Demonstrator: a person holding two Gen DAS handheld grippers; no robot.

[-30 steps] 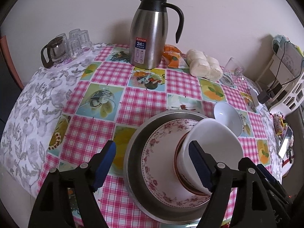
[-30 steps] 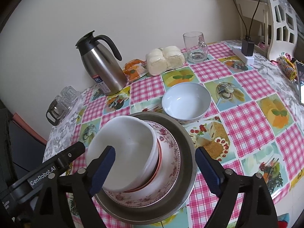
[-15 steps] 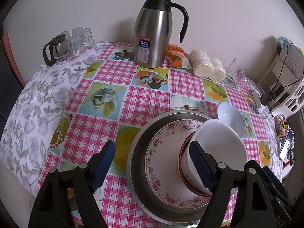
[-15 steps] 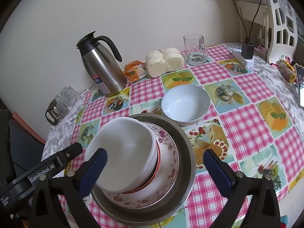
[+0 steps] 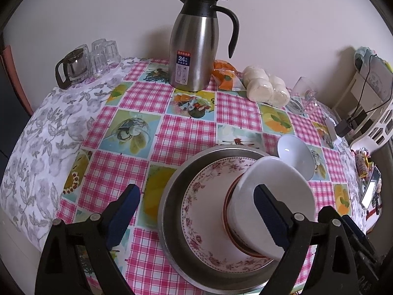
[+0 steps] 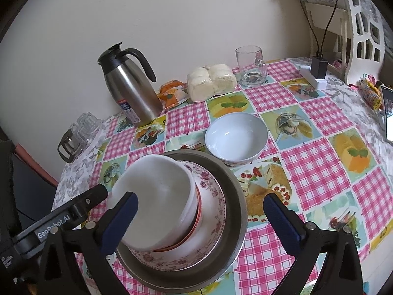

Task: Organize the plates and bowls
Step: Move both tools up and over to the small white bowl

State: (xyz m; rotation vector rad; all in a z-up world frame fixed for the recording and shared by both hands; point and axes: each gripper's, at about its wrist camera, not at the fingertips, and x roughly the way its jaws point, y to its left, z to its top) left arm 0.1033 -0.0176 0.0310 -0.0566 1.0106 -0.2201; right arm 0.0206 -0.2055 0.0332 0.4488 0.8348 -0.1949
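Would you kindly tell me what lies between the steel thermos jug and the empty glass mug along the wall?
An orange snack packet and a bag of white buns, seen in the right wrist view.

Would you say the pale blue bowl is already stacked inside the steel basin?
No, the blue bowl sits on the tablecloth beside the basin.

Metal basin [image 6: 235, 196] is looking brushed steel, dull sheen. Inside it, floral plate [image 5: 208, 196] is showing glazed ceramic, smooth, w/ matt-ish white bowl [image 6: 157, 196] stacked on top. Just beside basin, small bowl [image 6: 236, 137] is gleaming glossy. Behind basin, flask [image 5: 194, 46] is shining satin steel w/ black plastic handle. Tablecloth [image 6: 319, 172] is looking like slick printed vinyl. Far from basin, mug [image 6: 250, 66] is showing clear glass.
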